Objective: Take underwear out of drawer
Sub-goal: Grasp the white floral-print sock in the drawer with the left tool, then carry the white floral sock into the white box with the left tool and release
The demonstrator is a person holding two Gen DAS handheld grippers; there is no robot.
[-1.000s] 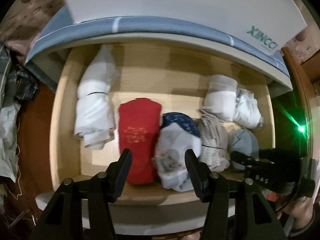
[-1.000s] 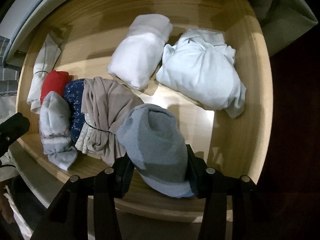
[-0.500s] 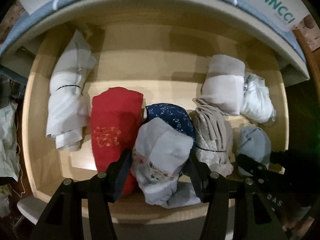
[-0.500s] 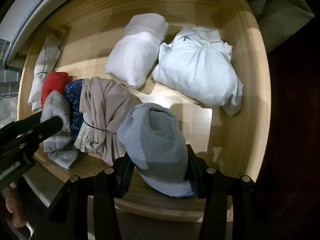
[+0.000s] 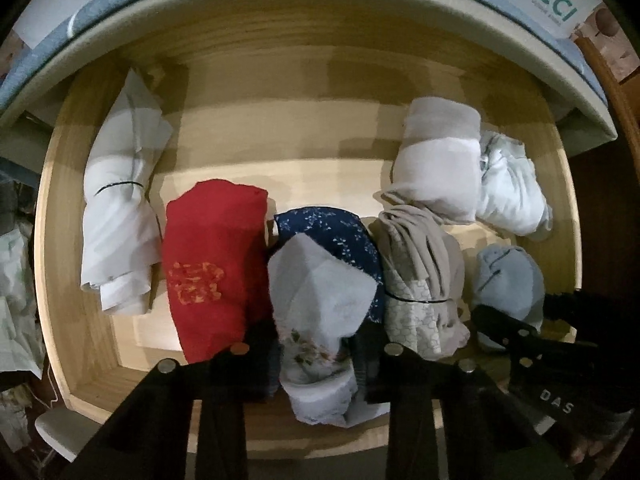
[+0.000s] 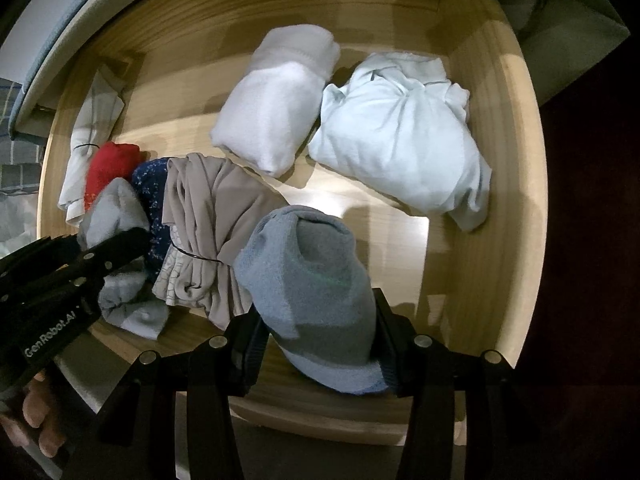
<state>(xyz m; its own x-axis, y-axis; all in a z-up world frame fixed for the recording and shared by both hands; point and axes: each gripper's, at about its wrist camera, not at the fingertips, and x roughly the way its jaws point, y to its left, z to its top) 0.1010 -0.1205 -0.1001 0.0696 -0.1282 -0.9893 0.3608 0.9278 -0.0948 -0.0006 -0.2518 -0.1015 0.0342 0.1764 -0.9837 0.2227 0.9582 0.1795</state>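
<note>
Both grippers pointed down into the drawer (image 5: 68, 240): left fingers (image 5: 260, 360) pinched the pale roll (image 5: 320, 304) beside the red roll (image 5: 212, 268), right fingers (image 6: 248, 352) pinched the grey roll (image 6: 308, 276), long axes running away from the front wall.

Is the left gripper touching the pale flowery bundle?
Touching. In the left wrist view, the left gripper has its jaws pressed on both sides of the pale bundle, pinching it.

Navy roll (image 5: 332, 232) half hidden under grey bundle (image 5: 320, 292).
</note>
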